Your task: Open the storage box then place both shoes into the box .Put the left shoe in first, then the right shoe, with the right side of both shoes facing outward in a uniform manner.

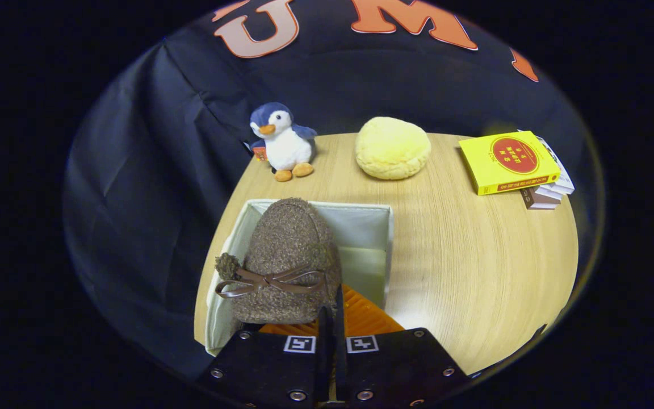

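Claw (332, 318): fingers drawn close together, pinching the rear edge of the brown fuzzy slipper-style shoe (287, 258) — both fingers appear to press on it.
Shoe: brown, woolly fabric, rounded toe pointing away from the claw; a thin brown leather bow (270, 282) across the upper and a small fuzzy pompom (227, 265) at its left side; held above the open box, toe over the box's far-left part.
Storage box (369, 227): pale cream fabric, square, open at the top, sitting on the desk just ahead of the fingers; pale inner walls and floor visible to the right of the shoe.
Orange ribbed piece (364, 315): between the shoe and the claw, just to the right of the fingers — whether a lid or something else cannot be told.
Desk (474, 267): round, light wood grain.
Plush penguin (281, 142): blue and white with orange beak and feet, upright at the far edge beyond the box.
Yellow round cushion (392, 147): right of the penguin, apart from it.
Yellow book (508, 162): red circle on the cover, lying atop a small stack of books (545, 196) at the far right, well apart from the box.
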Demonstrator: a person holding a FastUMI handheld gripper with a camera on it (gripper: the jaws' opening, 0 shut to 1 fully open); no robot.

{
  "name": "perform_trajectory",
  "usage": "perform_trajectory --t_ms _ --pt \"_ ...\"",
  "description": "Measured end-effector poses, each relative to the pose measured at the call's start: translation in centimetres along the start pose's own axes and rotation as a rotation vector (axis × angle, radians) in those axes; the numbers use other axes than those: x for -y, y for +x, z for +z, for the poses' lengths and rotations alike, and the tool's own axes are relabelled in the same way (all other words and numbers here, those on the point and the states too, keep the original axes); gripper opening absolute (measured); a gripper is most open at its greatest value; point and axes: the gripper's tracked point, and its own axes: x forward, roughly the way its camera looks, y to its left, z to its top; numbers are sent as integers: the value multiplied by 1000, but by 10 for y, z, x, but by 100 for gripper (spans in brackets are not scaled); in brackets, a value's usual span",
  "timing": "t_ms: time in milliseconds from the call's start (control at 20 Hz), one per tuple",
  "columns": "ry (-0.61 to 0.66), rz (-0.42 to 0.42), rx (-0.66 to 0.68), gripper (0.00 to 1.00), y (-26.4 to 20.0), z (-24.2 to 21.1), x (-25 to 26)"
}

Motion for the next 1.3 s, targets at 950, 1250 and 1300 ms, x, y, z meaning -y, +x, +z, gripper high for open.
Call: perform_trajectory --t_ms 950,1250,1300 --pt "-17 69 78 28 -61 -7 12" --pt "-1 64 301 35 -116 39 68" --pt "3 57 348 37 -127 50 80"
